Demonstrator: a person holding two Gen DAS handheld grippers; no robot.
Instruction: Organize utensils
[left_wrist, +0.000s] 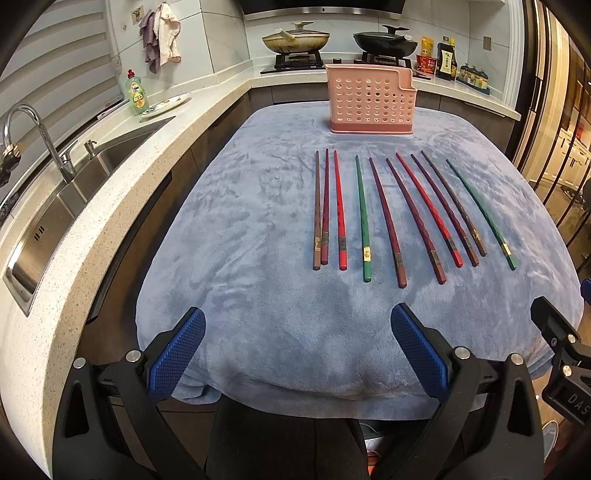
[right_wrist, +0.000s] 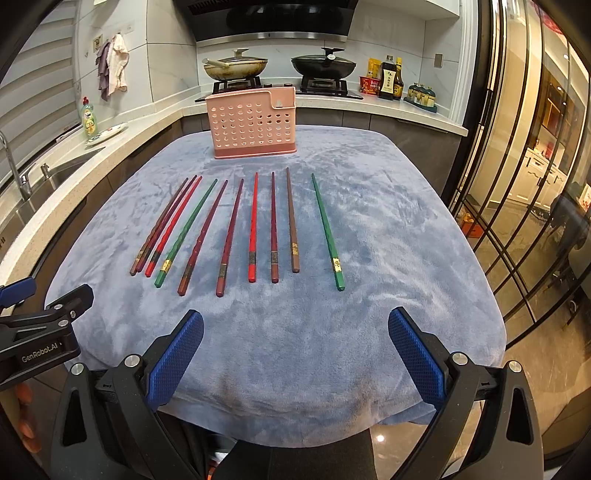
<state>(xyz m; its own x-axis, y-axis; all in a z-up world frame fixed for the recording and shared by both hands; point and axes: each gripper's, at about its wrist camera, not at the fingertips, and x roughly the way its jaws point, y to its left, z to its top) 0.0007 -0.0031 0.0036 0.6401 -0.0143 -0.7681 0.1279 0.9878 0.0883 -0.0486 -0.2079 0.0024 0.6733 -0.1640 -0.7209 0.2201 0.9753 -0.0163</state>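
Observation:
Several chopsticks, red (left_wrist: 340, 210) (right_wrist: 253, 225), green (left_wrist: 362, 218) (right_wrist: 327, 230), brown and dark maroon, lie side by side on a blue cloth (left_wrist: 258, 221) (right_wrist: 388, 240). A pink perforated utensil holder (left_wrist: 371, 98) (right_wrist: 252, 123) stands upright at the cloth's far end. My left gripper (left_wrist: 297, 350) is open and empty above the cloth's near edge, short of the chopsticks. My right gripper (right_wrist: 295, 350) is open and empty, also at the near edge. Each gripper's body shows at the side of the other's view.
A steel sink (left_wrist: 55, 206) with a tap (left_wrist: 22, 125) is set in the speckled counter on the left. A dish soap bottle (left_wrist: 136, 92) and a plate stand behind it. Two woks (right_wrist: 236, 68) and sauce bottles (right_wrist: 389, 79) are on the back counter. Glass doors (right_wrist: 517, 184) are on the right.

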